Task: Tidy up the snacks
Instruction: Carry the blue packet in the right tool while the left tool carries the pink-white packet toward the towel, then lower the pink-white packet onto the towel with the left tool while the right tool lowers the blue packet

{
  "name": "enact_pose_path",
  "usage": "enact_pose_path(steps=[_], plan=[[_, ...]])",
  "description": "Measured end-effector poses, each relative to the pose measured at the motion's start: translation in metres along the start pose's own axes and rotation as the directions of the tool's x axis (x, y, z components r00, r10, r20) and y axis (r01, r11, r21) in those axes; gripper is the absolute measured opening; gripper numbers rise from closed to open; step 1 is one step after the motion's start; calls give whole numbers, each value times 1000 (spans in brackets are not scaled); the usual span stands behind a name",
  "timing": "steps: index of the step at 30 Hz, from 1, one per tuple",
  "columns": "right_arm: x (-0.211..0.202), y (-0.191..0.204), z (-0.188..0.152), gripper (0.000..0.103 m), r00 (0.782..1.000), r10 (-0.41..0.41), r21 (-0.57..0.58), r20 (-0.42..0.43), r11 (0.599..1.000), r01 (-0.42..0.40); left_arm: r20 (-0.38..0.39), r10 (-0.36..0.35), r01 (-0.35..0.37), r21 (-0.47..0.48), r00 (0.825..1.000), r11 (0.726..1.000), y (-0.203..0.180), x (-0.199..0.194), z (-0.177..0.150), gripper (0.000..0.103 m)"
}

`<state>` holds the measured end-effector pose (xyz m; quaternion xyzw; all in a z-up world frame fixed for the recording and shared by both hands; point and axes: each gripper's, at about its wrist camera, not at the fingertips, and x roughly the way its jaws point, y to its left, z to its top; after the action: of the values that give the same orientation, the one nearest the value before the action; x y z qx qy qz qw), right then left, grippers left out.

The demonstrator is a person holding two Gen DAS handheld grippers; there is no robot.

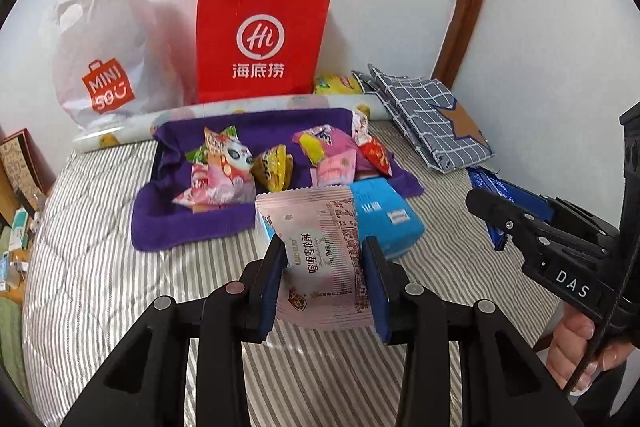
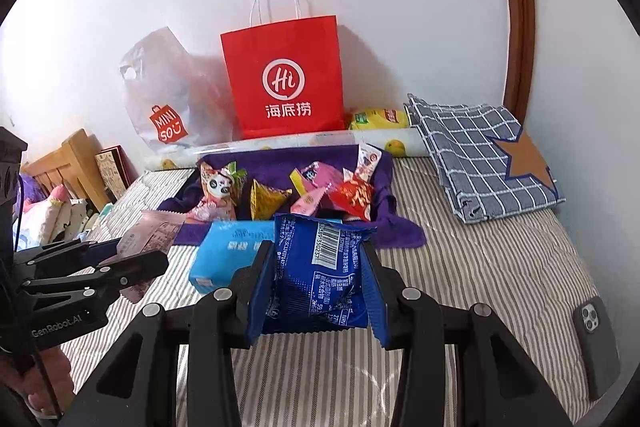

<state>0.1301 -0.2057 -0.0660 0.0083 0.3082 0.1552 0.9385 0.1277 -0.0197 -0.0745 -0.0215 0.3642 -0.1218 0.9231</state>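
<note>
Above the grey-striped quilted bedspread (image 1: 120, 267), both hand-held grippers tilt downward toward the wall, each carrying a snack clear of the bed. Clamped between the blue pads of the left gripper (image 1: 324, 279) is a flat pale-pink foil snack packet (image 1: 320, 251) with printed text, standing nearly upright. Its partner, the right gripper (image 2: 316, 291), is closed on a dark blue crinkled snack bag (image 2: 320, 267) with a white barcode — a bare hand (image 1: 576, 351) grips its handle. Just beyond both lie a light blue rectangular packet (image 2: 224, 259) and a purple towel-lined tray (image 1: 192, 227) of mixed wrapped snacks, with a red paper shopping bag (image 1: 260, 39) against the wall.
</note>
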Motion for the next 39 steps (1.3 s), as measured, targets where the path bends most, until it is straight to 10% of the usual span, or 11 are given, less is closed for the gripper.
enact_pose_path(steps=[39], plan=[[89,-1,94,39,998,30,14,64,999,-31,102,100,-95,-53,990,994,54,52,94,38]])
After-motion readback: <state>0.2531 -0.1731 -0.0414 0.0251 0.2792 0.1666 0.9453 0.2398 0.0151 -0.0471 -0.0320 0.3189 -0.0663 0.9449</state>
